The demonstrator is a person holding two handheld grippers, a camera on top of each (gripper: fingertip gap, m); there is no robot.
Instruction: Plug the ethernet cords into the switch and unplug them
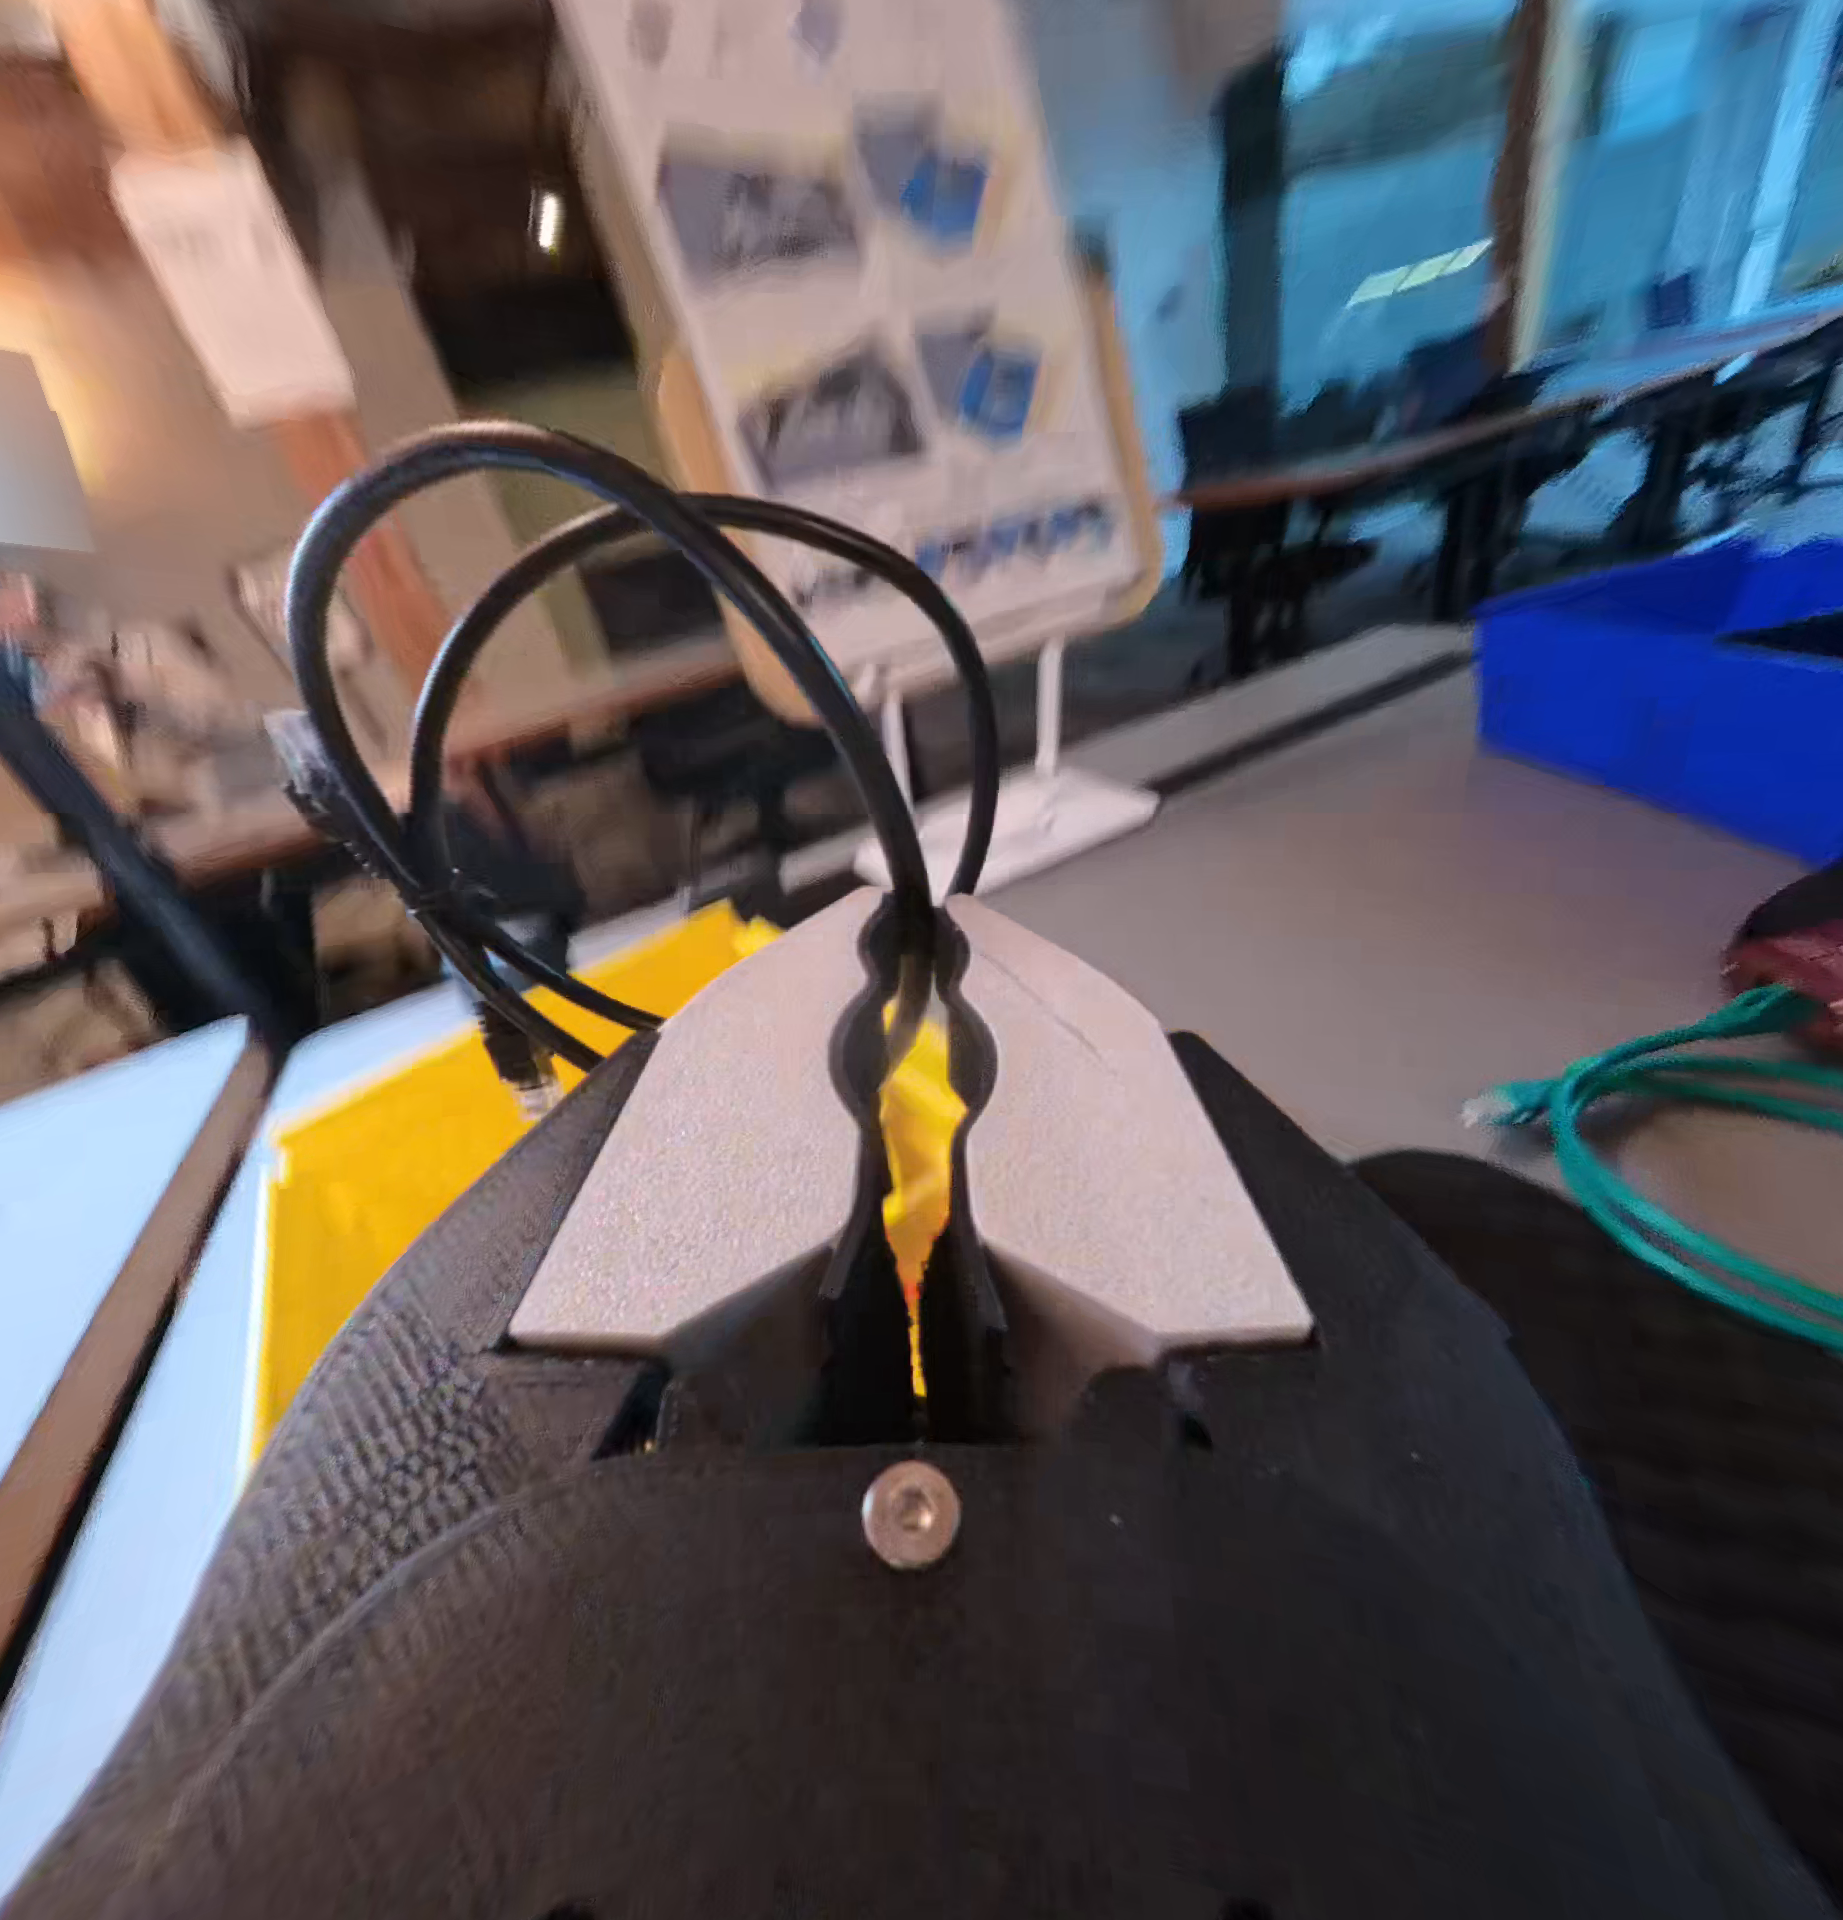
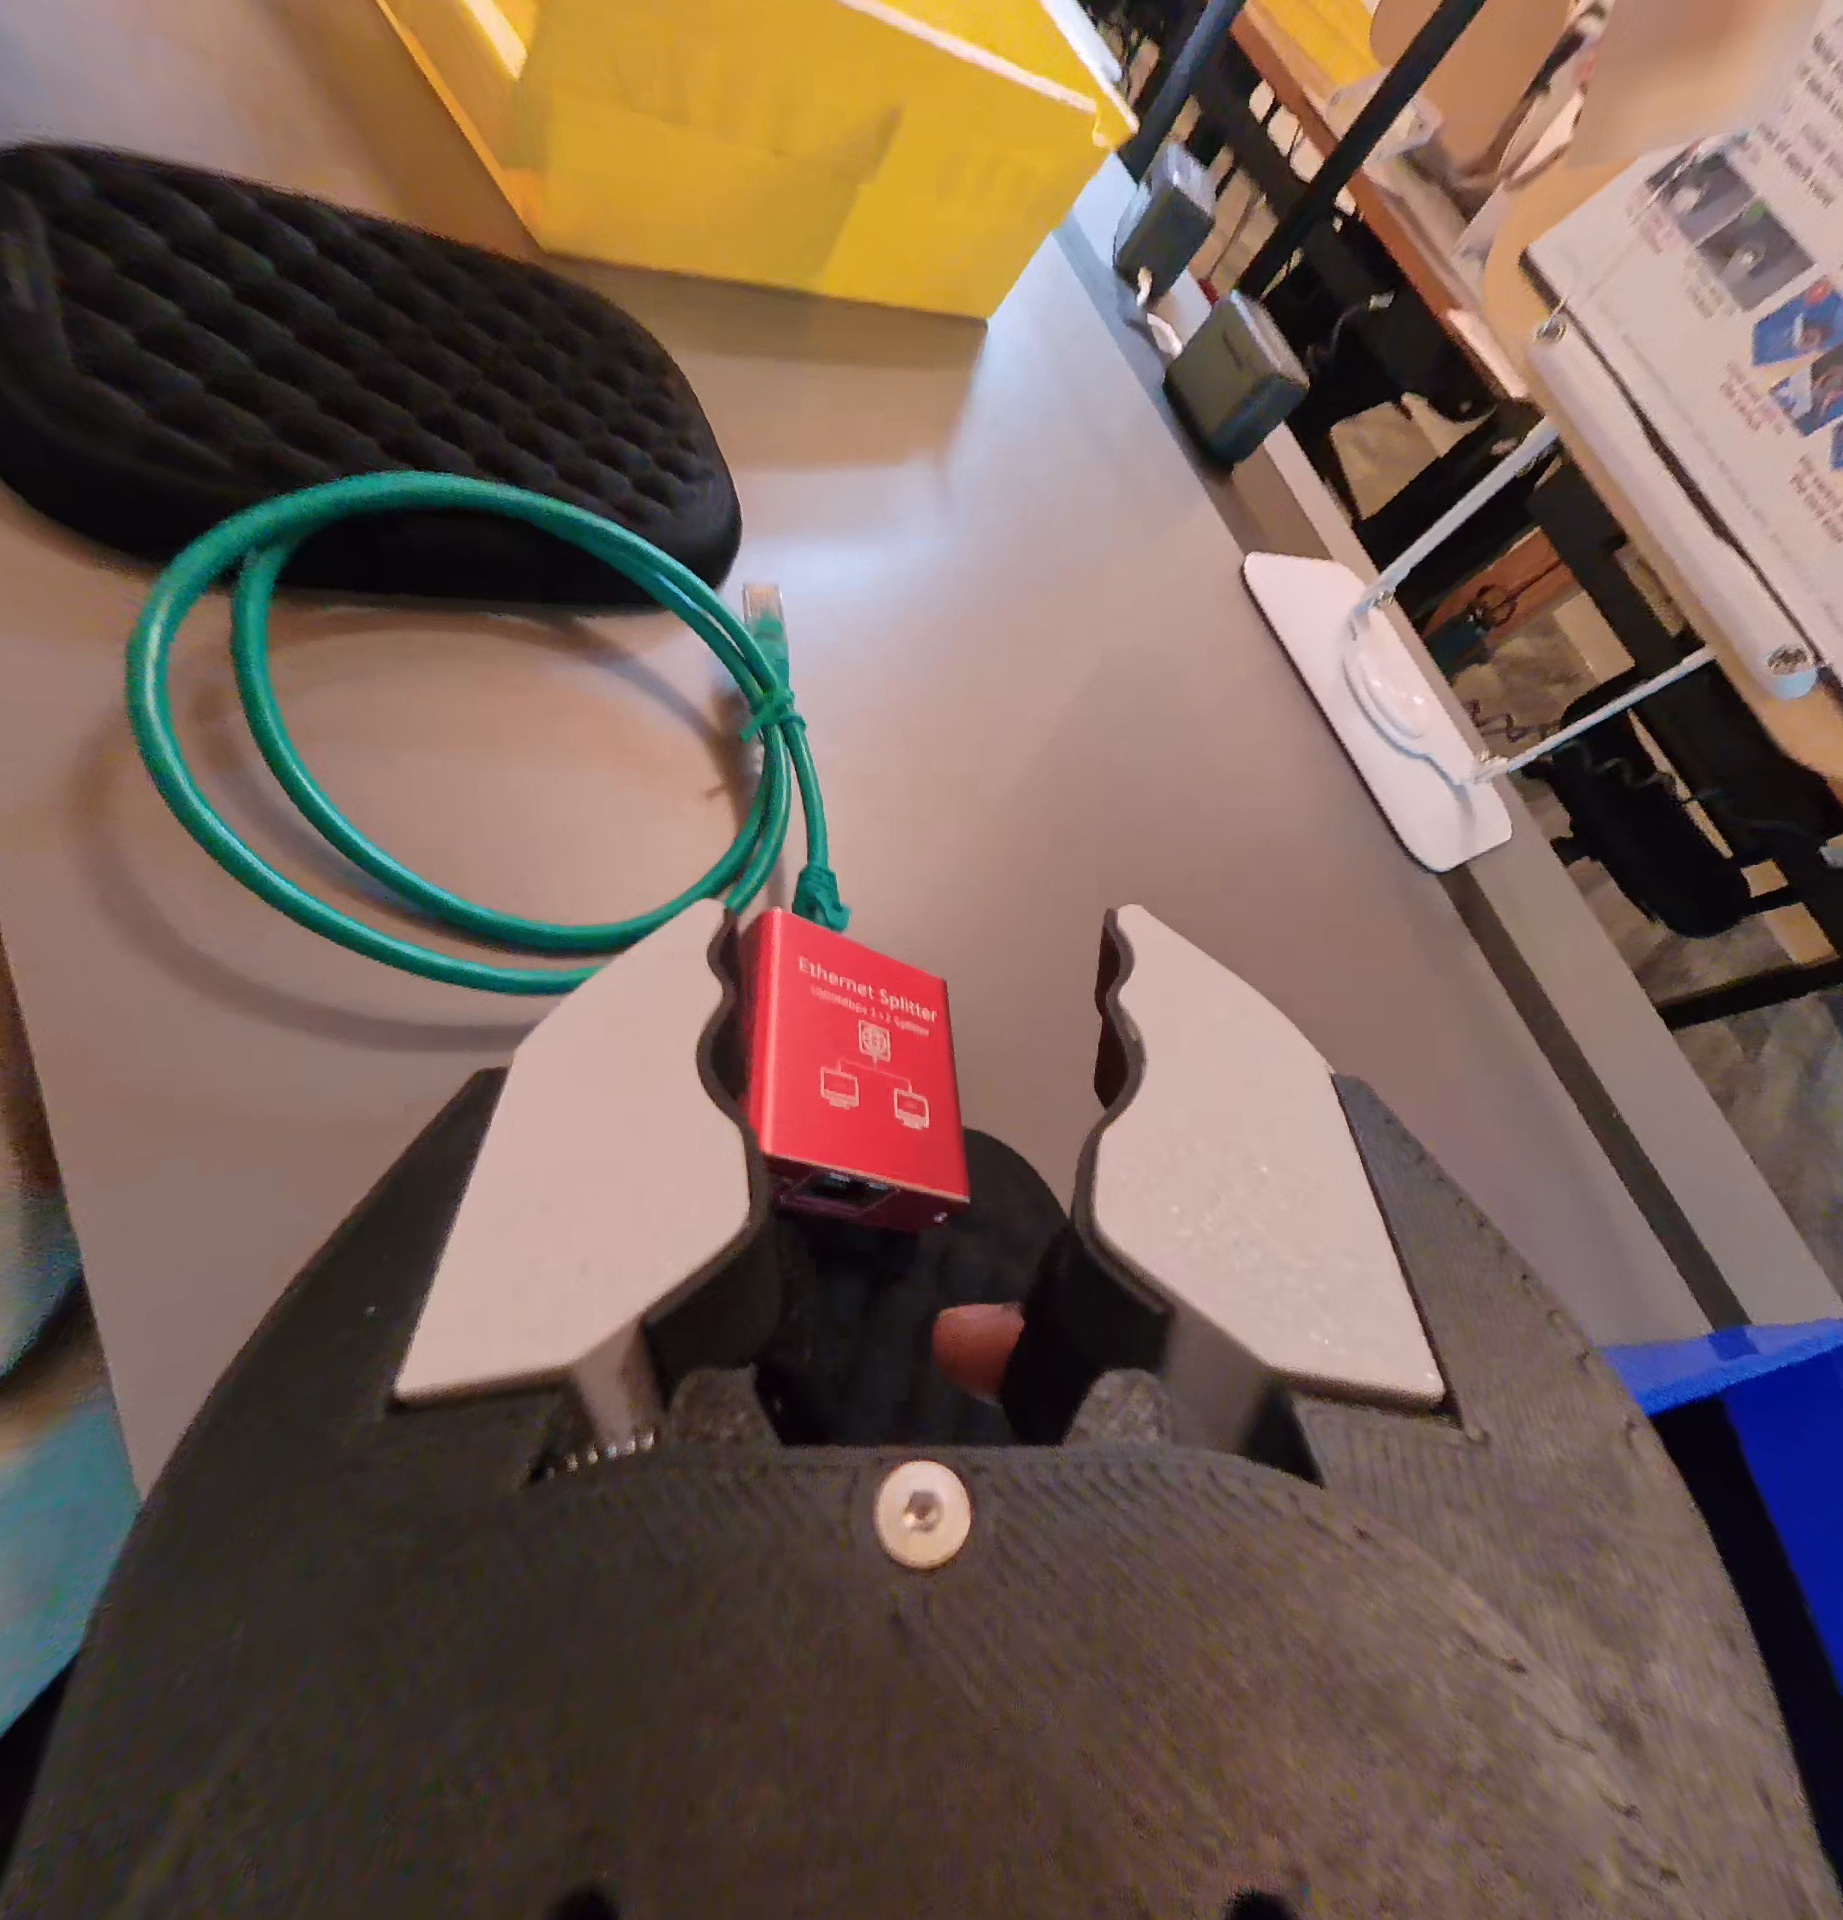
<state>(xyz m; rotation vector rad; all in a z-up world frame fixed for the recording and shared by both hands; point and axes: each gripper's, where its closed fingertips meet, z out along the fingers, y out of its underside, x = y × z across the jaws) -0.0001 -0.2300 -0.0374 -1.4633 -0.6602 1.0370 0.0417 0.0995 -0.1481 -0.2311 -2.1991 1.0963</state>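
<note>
— Which step is going on here?

— The fetching, I'd judge. The left gripper (image 1: pixel 909 935) is clenching a coiled black cord (image 1: pixel 626 665) and holding it in the air above the yellow bin (image 1: pixel 377 1143); both its plugs are dangling free. The right gripper (image 2: pixel 912 1023) is hanging spread wide around the red switch (image 2: pixel 855 1070) on the table (image 2: pixel 1052 727), gripping nothing.

— And the green cord (image 2: pixel 460 727)?

— It's lying on the table, one end apparently already sitting in the switch's far side. Next, the right needs to be pinching the switch steady while the left is bringing a black plug to a near socket — regripping closer to the plug first.
</note>
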